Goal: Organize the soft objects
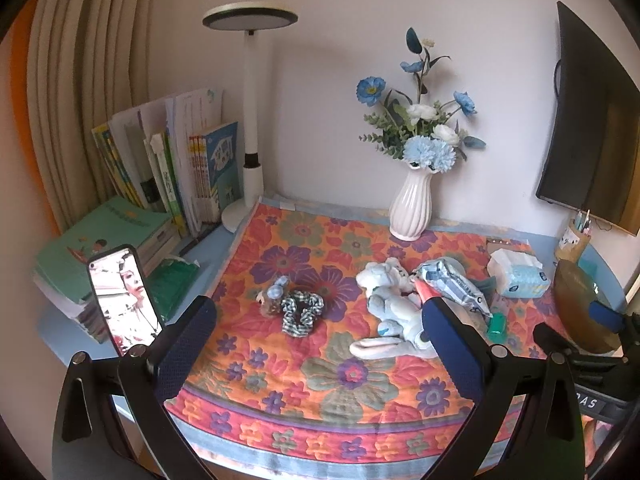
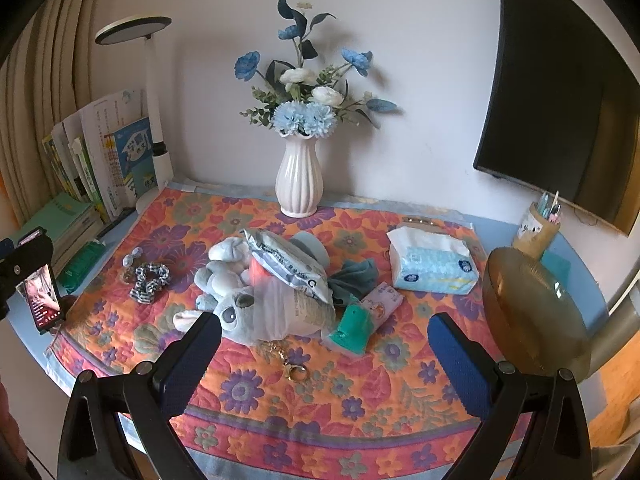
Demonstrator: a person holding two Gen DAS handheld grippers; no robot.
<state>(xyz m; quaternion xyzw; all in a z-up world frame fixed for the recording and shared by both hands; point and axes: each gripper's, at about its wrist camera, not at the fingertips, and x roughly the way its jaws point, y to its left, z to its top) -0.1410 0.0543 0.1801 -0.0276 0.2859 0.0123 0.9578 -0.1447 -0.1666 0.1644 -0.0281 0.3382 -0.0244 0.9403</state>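
Observation:
A pale blue plush toy (image 1: 394,312) (image 2: 248,300) lies in the middle of the flowered cloth (image 1: 280,400) (image 2: 320,400). A silvery wipes pack (image 1: 452,284) (image 2: 288,264) rests partly on it. To the left lie a checked scrunchie (image 1: 300,310) (image 2: 149,276) and a small plush keychain (image 1: 272,296) (image 2: 130,266). A teal cloth (image 2: 356,274) and a tissue pack (image 1: 520,276) (image 2: 432,264) sit to the right. My left gripper (image 1: 316,348) is open, hovering near the front edge. My right gripper (image 2: 324,364) is open too, empty, in front of the plush.
A white vase of blue flowers (image 1: 412,204) (image 2: 300,176) stands at the back. Books (image 1: 168,168) and a lamp (image 1: 252,120) fill the left side. A phone (image 1: 124,300) stands at left. An amber bowl (image 2: 532,312), a pen cup (image 2: 538,228), a green clip (image 2: 352,328) and a key ring (image 2: 294,370) lie right.

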